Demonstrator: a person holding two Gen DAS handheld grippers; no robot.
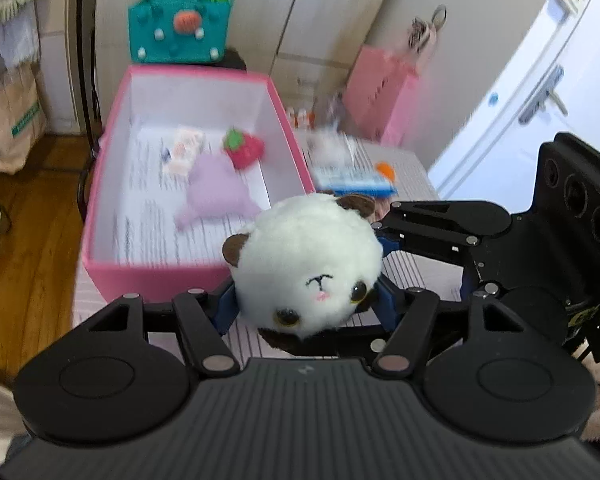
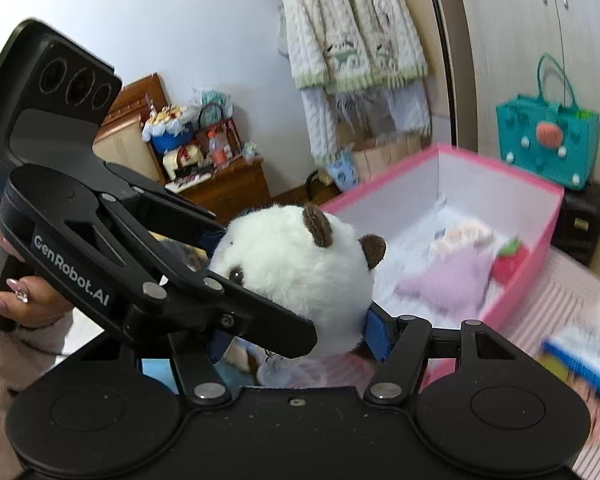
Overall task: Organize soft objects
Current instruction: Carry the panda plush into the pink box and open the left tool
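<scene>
A round white plush panda (image 1: pixel 308 264) with brown ears is gripped by both grippers at once. My left gripper (image 1: pixel 306 304) is shut on it, its blue pads (image 1: pixel 226 308) pressing the panda's sides. My right gripper (image 2: pixel 296 332) is shut on the same panda (image 2: pixel 296 264), reaching in from the right in the left wrist view (image 1: pixel 384 236). The panda hangs just in front of the pink box (image 1: pixel 204 280). In the box lie a purple plush (image 1: pixel 216 192), a red strawberry plush (image 1: pixel 244 148) and a small pale toy (image 1: pixel 184 152).
The box (image 2: pixel 548 216) stands on a striped cloth (image 1: pixel 420 272). To its right lie a blue-and-white pack (image 1: pixel 352 180) and an orange item (image 1: pixel 385 169). A teal bag (image 1: pixel 180 28) stands behind the box; a pink case (image 1: pixel 380 96) and a white door (image 1: pixel 540 100) are at right.
</scene>
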